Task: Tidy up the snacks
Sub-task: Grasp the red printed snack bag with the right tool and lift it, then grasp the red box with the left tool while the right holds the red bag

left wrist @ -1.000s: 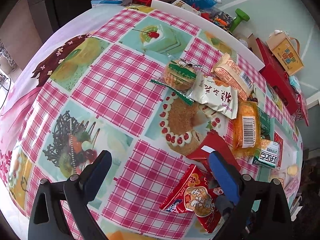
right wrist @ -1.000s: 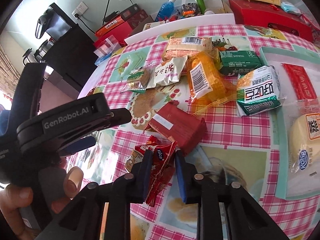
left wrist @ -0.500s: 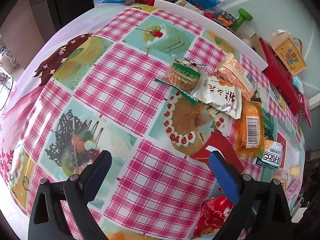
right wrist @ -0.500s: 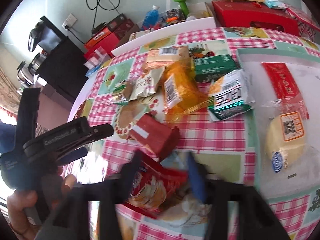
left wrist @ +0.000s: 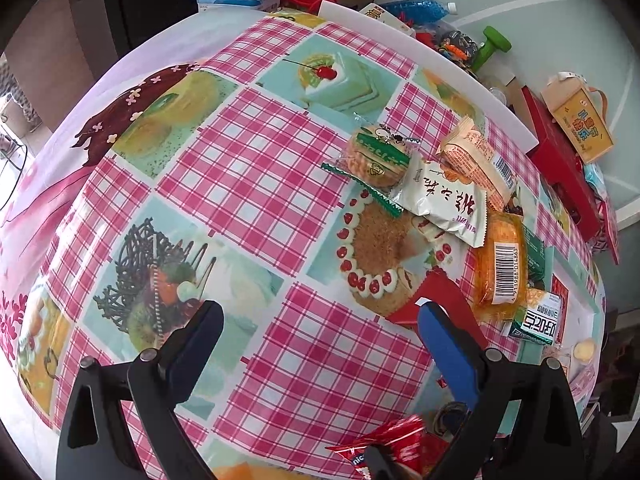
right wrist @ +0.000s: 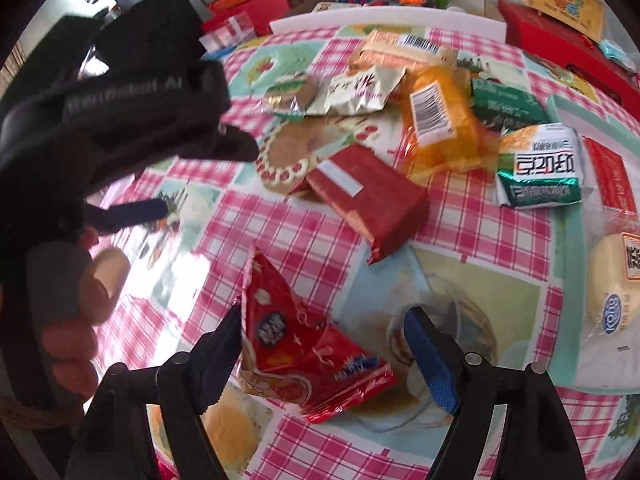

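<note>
Your right gripper (right wrist: 322, 334): jaws just opened wide, red snack bag (right wrist: 304, 356) lying loose between them, lower centre of frame. Left gripper (left wrist: 316, 322) wide, nothing in it, over the tablecloth (left wrist: 256, 168).

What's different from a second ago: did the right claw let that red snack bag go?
Yes. The right claw opened; the red snack bag now lies loose between its jaws, nearer the table's front edge. The left claw stayed open and still, and the snack pile is untouched.
</note>
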A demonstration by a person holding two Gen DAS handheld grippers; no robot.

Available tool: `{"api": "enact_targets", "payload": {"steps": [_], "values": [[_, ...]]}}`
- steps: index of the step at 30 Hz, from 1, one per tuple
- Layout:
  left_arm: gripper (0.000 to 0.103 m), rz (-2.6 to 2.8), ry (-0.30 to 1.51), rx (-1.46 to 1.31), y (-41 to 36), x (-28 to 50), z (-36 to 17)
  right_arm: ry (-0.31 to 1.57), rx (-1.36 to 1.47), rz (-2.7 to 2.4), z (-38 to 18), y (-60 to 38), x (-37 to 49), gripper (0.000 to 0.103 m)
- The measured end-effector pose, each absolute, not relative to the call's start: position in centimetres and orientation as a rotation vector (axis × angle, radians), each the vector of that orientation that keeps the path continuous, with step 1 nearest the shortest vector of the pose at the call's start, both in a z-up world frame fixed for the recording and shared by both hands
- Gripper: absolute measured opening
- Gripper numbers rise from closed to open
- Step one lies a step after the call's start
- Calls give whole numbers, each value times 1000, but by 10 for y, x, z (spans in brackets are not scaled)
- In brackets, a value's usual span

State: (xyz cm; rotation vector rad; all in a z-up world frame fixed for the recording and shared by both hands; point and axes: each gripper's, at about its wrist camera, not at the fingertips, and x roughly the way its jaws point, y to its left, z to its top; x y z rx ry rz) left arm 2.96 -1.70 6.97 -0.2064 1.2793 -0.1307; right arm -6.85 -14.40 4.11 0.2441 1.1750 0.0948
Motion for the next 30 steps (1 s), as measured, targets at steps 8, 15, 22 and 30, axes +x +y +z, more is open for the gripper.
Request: {"api": "enact_targets", "payload": {"steps": [8, 15, 22, 30], "values": [[98, -135, 1281, -200, -24, 32, 68, 1169, 234, 73, 44, -152, -75, 53], [98, -167, 1286, -199, -35, 32, 67, 1138, 286, 11, 54, -181, -82, 49], [98, -269, 1289, -164, -66, 31, 65, 1048, 349, -37, 84, -222, -94, 49], [98, -405, 1269, 41, -126, 26, 60, 948, 488, -167, 110, -282, -119, 49]]}}
